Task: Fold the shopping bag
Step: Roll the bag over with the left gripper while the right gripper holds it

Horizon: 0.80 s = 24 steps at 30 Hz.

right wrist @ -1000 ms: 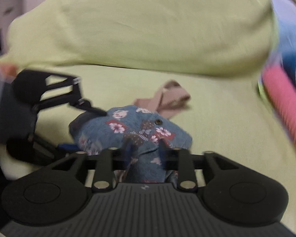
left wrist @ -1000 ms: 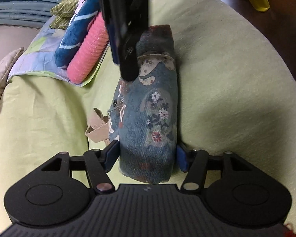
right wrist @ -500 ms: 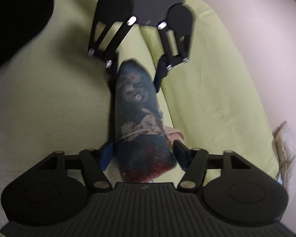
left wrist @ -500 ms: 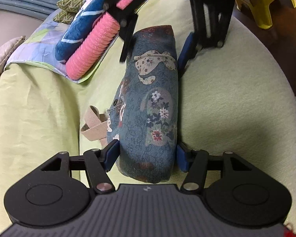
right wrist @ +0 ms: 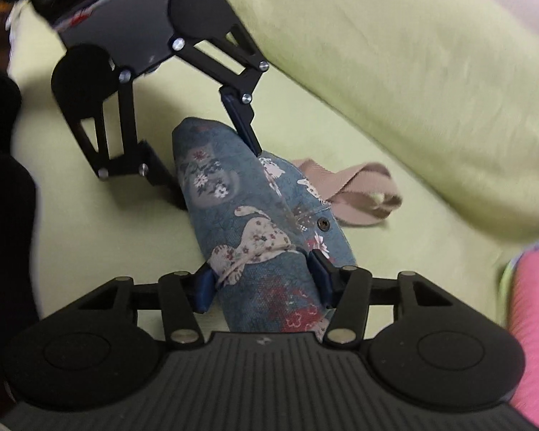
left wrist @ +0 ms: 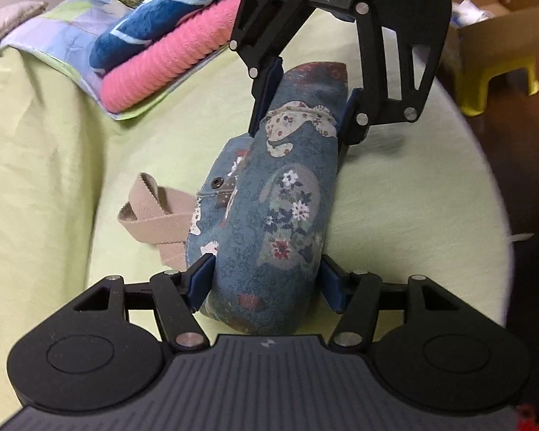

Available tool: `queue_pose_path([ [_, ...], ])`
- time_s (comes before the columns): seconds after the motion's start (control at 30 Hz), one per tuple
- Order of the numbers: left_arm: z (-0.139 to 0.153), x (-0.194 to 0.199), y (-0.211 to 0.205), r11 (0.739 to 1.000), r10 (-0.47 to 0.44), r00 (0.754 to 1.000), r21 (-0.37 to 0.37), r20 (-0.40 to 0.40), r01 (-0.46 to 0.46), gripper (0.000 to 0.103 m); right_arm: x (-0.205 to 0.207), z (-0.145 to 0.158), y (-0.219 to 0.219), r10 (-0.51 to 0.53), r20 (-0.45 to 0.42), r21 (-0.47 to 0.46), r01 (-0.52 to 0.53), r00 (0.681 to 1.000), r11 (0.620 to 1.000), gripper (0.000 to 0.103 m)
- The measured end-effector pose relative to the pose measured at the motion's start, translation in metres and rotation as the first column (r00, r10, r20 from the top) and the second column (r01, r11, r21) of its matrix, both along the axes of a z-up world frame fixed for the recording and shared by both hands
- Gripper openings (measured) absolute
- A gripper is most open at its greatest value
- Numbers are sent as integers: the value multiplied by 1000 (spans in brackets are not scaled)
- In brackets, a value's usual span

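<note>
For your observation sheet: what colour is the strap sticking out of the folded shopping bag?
Beige, or light tan. The strap shows best in the left wrist view.

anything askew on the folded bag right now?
Yes: the beige strap sticks out loose from the side of the rolled shopping bag instead of being tucked in. Left gripper and right gripper each straddle one end; the right's jaws are closing.

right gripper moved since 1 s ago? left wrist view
Yes. Then only one dark finger showed, over the far end of the bag near the pink towel. Now the right gripper straddles that end, its jaws closing on the bag.
</note>
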<state>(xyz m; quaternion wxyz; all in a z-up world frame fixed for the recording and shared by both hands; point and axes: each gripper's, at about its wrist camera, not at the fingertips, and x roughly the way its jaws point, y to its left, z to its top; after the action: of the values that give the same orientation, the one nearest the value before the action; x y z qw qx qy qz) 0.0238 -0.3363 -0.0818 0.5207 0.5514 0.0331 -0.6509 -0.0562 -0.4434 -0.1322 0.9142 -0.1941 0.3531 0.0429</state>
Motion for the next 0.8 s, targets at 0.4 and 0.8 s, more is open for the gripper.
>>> queue_pose_path([
  [0.4,-1,-13,28,997,74,991,-22,-108,-77,62,5,25,-46,5,-203,471,93,979,877,52],
  [0.8,-5,9,3,994,101,984,-32,-147,-107,63,46,0,-123,77,-401,789,302,913,535,54],
])
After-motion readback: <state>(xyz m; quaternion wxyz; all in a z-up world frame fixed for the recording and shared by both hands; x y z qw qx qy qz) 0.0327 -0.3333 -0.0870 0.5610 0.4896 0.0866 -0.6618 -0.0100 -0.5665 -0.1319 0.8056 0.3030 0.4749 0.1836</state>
